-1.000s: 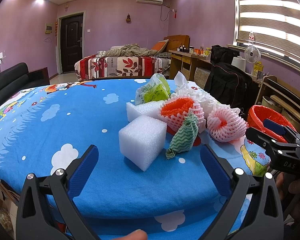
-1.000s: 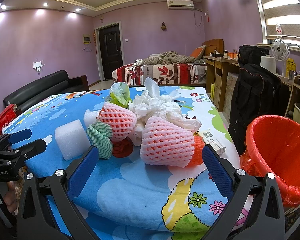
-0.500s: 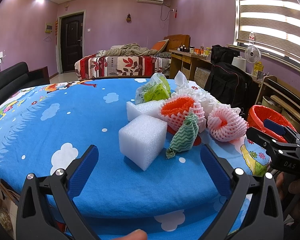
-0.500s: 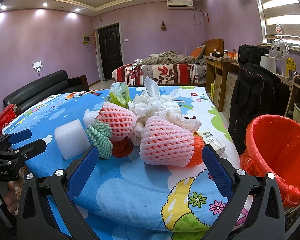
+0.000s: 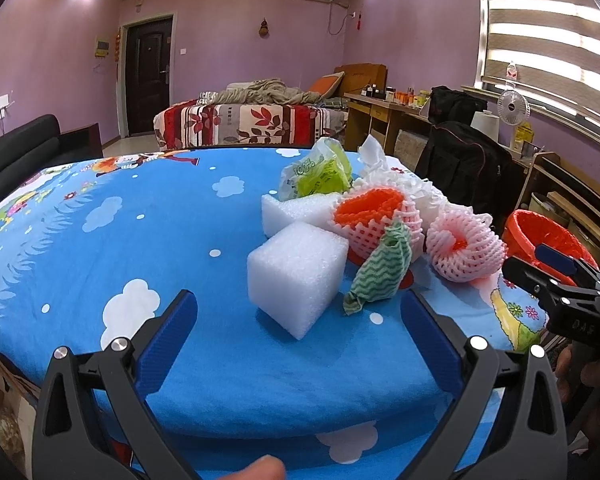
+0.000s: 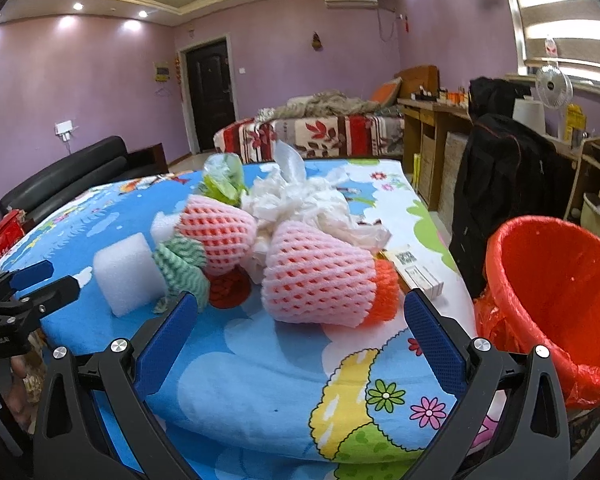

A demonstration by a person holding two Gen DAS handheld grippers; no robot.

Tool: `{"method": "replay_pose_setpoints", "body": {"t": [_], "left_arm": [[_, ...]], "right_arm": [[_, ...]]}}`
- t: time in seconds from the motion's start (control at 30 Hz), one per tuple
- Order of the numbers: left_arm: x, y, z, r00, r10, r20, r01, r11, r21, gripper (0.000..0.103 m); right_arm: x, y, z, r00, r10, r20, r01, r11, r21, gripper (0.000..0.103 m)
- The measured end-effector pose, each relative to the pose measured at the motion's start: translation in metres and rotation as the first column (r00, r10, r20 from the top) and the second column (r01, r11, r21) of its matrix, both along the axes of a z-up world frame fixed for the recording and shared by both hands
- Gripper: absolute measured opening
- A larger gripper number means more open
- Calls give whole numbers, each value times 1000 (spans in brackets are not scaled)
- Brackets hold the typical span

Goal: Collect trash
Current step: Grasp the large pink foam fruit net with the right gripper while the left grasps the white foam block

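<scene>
left wrist view: left gripper [image 5: 298, 312] spread apart, empty, white foam cube [image 5: 296, 276] just ahead on the blue bedsheet [image 5: 140, 240]. right wrist view: right gripper [image 6: 300, 312] apart, empty; pink foam net [image 6: 316, 280] near the sheet's right edge, red bin [image 6: 556, 292] beyond it.

The foam block [image 5: 298, 278] looks white, matt and finely pebbled; the net sleeve [image 6: 318, 280] is soft pink foam mesh; the rag [image 5: 378, 276] is crinkled green-and-white woven cloth; the tissue [image 6: 300, 200] is crumpled white paper; the bag [image 5: 320, 176] is thin glossy plastic; the tablecloth [image 5: 140, 240] is matt printed fabric; the bin [image 6: 556, 292] wears a shiny red plastic liner; the finger pads [image 6: 430, 338] are blue, dimpled and matt on black plastic arms with bright metal screws.
</scene>
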State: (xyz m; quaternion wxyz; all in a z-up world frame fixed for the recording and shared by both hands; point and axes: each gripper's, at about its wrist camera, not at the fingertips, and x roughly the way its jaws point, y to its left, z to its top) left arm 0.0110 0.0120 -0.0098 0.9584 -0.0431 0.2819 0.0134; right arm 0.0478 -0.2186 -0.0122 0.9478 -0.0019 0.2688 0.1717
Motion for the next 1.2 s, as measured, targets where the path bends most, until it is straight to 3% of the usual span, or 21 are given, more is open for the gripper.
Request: {"method": "replay_pose_setpoints", "body": {"t": [0.47,0.57,0.63,0.7,0.9,1.2], "left_arm": [[59,5,-17,989,-1,-146,14,996,84,98],[70,5,-21,984,-16,-178,31,996,82,93],[75,6,-24,979,-26,-203,40,997,65,74],[78,6,-25,976,-46,-215,56,998,41,61],[69,1,-18,979,-47,-199,57,997,46,60],[51,5,23,993,27,-118,-22,999,48,59]], "right_arm": [[49,18,-17,990,-17,-137,5,996,-94,97],[57,22,-19,988,-15,-152,0,995,-101,97],[60,23,-21,986,-2,-167,-14,995,-97,90],[59,25,-21,983,16,-181,-34,995,-98,69],[46,24,-18,982,54,-181,-69,995,-77,54],[23,6,13,989,71,-128,-74,997,-20,52]]}}
